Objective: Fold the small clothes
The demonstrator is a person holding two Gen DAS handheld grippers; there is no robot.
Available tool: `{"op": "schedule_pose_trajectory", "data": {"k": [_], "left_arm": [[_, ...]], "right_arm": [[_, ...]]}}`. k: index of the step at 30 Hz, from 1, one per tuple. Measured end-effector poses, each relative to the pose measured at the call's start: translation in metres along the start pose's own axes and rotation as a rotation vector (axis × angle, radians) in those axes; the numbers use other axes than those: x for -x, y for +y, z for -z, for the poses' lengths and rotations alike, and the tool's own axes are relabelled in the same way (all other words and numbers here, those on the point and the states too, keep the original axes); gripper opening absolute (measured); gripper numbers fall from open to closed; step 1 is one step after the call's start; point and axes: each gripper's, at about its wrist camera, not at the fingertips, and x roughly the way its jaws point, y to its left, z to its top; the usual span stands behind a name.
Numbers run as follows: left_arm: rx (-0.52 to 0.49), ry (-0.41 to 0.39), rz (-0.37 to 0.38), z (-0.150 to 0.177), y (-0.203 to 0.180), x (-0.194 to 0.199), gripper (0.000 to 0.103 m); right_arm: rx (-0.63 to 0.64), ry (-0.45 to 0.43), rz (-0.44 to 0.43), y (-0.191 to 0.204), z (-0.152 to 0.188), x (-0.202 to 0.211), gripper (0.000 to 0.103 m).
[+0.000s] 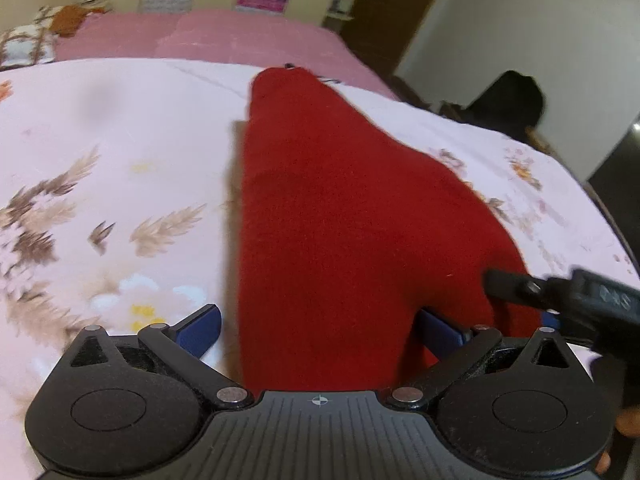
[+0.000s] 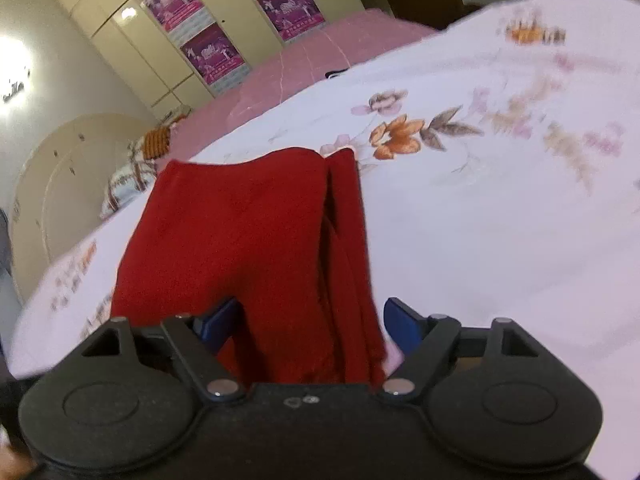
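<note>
On the bed (image 1: 120, 128): red garment (image 1: 340, 208), folded.
Left gripper (image 1: 320, 332): angled down, jaws spread around cloth.
Right gripper (image 2: 312, 328): at 4 o'clock, jaws spread.

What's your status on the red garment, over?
Both grippers, left gripper and right gripper, open, straddling near edge of the red garment. Garment lies folded narrow on the floral sheet. Nothing in the way.

1. The place was a bedroom in a home.
2. A bed (image 1: 120, 128) took up most of the view, spread with a white floral sheet (image 2: 480, 208) over a pink cover (image 1: 240, 36).
3. A patterned pillow (image 1: 24, 46) lay at its far end.
4. Cream wardrobe doors (image 2: 120, 40) bearing purple posters (image 2: 172, 0) lined the wall behind.
</note>
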Motion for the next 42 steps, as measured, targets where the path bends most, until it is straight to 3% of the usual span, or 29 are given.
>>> {"op": "schedule_pose_trajectory", "data": {"k": [3, 5, 6, 8, 13, 19, 24, 35, 39, 42], "left_arm": [[0.022, -0.005, 0.058, -0.002, 0.002, -0.002, 0.094], [0.042, 0.001, 0.099, -0.004, 0.004, -0.001, 0.079], [0.059, 0.003, 0.118, -0.004, 0.005, -0.001, 0.075], [0.059, -0.009, 0.123, -0.003, 0.004, 0.002, 0.064], [0.081, -0.057, 0.132, -0.005, 0.003, 0.016, 0.048], [0.098, -0.109, 0.143, -0.013, 0.015, 0.048, 0.046], [0.092, -0.158, 0.112, -0.018, 0.05, 0.097, 0.046], [0.104, -0.206, -0.064, 0.005, 0.201, 0.202, 0.046], [0.111, -0.191, -0.101, 0.013, 0.257, 0.206, 0.046], [0.122, -0.153, -0.13, 0.018, 0.288, 0.186, 0.047]], "right_arm": [[-0.038, 0.003, -0.067, -0.006, -0.005, -0.009, 0.081], [-0.05, 0.016, -0.11, -0.008, -0.007, -0.012, 0.062], [-0.058, 0.019, -0.122, -0.01, -0.007, -0.013, 0.06], [-0.058, 0.021, -0.145, -0.01, -0.005, -0.01, 0.044], [-0.029, -0.033, -0.153, 0.005, -0.001, 0.006, 0.035], [0.01, -0.083, -0.215, 0.039, -0.003, 0.026, 0.034], [0.036, -0.085, -0.286, 0.083, 0.001, 0.029, 0.034], [0.073, -0.022, -0.405, 0.23, 0.068, -0.031, 0.034], [0.078, 0.009, -0.407, 0.272, 0.096, -0.065, 0.034], [0.1, 0.047, -0.374, 0.291, 0.113, -0.093, 0.034]]}}
